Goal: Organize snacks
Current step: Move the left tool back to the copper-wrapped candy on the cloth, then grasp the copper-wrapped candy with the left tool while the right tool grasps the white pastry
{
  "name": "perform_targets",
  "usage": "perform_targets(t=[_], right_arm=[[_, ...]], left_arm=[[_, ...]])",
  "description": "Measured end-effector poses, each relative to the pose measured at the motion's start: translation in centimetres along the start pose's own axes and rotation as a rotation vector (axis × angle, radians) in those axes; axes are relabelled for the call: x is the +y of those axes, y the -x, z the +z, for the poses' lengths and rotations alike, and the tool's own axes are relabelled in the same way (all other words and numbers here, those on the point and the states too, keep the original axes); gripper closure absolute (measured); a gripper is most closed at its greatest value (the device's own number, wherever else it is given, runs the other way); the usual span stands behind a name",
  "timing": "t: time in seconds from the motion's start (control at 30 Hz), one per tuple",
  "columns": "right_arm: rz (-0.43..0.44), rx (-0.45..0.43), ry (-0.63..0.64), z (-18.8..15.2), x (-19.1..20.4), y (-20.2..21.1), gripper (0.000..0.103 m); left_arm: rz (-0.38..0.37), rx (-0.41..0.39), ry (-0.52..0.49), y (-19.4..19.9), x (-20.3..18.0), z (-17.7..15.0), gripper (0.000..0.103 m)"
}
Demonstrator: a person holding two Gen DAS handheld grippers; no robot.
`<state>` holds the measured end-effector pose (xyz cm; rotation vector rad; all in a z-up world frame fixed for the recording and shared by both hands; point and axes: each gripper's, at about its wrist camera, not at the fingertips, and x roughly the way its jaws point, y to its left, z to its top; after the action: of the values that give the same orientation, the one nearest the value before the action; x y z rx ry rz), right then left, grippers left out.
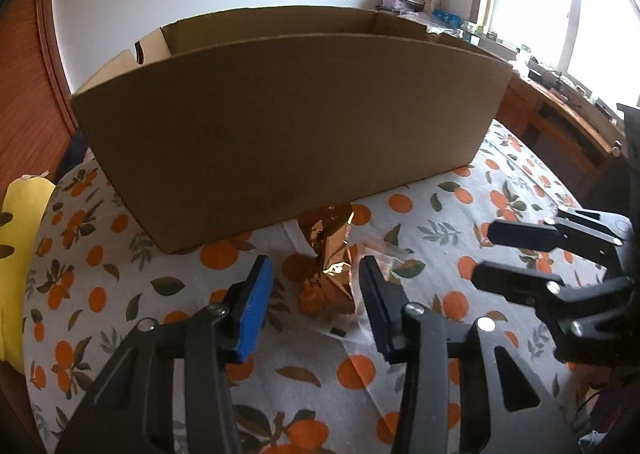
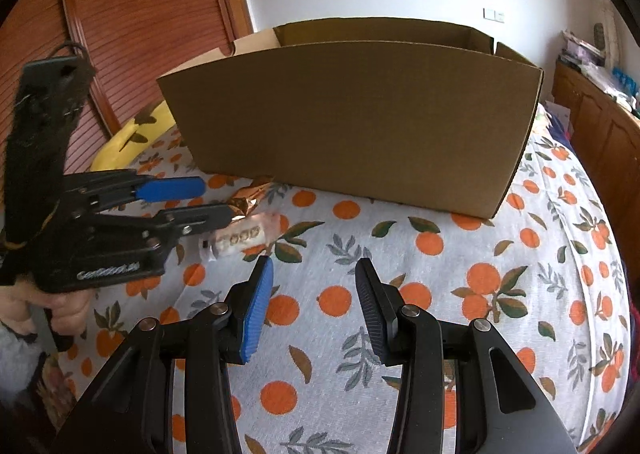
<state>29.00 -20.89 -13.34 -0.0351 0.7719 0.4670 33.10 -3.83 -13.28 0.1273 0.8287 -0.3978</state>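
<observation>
A bed covered by a white sheet printed with oranges and leaves (image 1: pixel 400 386) fills the lower part of both views. On it, toward the far side, an open brown cardboard box (image 1: pixel 288 134) is set, its flaps raised and its inside hidden by the near wall. A wooden louvred wardrobe door (image 2: pixel 132 34) is seen to the left, a wooden desk (image 1: pixel 568 126) crowded with small items runs below a bright window (image 1: pixel 560 2), and a yellow cushion (image 1: pixel 20 254) lies at the bed's left edge.

Just in front of the box, touching its lower edge, a crinkled copper-gold foil snack packet (image 1: pixel 328 266) is laid on the sheet. Beside it lies a clear plastic snack wrapper (image 2: pixel 240 240) with round gold marks.

The left gripper (image 1: pixel 316 294) is held low over the sheet with its fingers spread wide, one on either side of the foil packet; whether it is touched cannot be told. The right gripper (image 2: pixel 314 294) is held to the right, its fingers also spread wide with nothing between them, over bare sheet and well short of the box.
</observation>
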Motion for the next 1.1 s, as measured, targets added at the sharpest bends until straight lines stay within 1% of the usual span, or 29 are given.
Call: perform_targets(t=[0.1,0.4,0.5,0.57,0.6,0.73,0.83,0.97,1.1], right_arm=[[0.007,0.005,0.004,-0.1,0.0,0.0,0.06],[0.03,0.011,0.008,-0.3,0.6,0.0,0.06],[0.03,0.013,0.013,-0.2,0.8,-0.1,0.06],[0.035,0.017,0.016,-0.2,1.0,-0.2,0.06],[0.034,0.018,0.017,-0.1,1.0,-0.3,0.06],[0.036,0.028,0.02,0.2,1.5,-0.8,0.06],[0.037,0.038,0.026,0.4,2.0,-1.2,0.06],[0.041,0.059,0.032,0.8,2.9,-2.2,0.06],[0.059,0.077,0.025,1.5,3.8,-3.5,0.06]], left_arm=[[0.005,0.001,0.0,-0.6,0.1,0.3,0.061],[-0.026,0.009,0.049,-1.5,0.8,0.6,0.062],[-0.047,0.009,0.063,-1.3,1.2,0.4,0.069],[-0.073,0.009,0.074,-1.1,1.4,0.3,0.08],[-0.085,0.008,0.078,-1.0,1.5,0.2,0.081],[-0.091,0.012,0.076,-0.5,1.6,-0.2,0.087],[-0.085,0.007,0.088,0.2,2.4,-0.6,0.087],[-0.095,-0.031,0.123,2.0,3.8,-1.4,0.087],[-0.088,-0.034,0.136,2.7,4.8,-2.0,0.087]])
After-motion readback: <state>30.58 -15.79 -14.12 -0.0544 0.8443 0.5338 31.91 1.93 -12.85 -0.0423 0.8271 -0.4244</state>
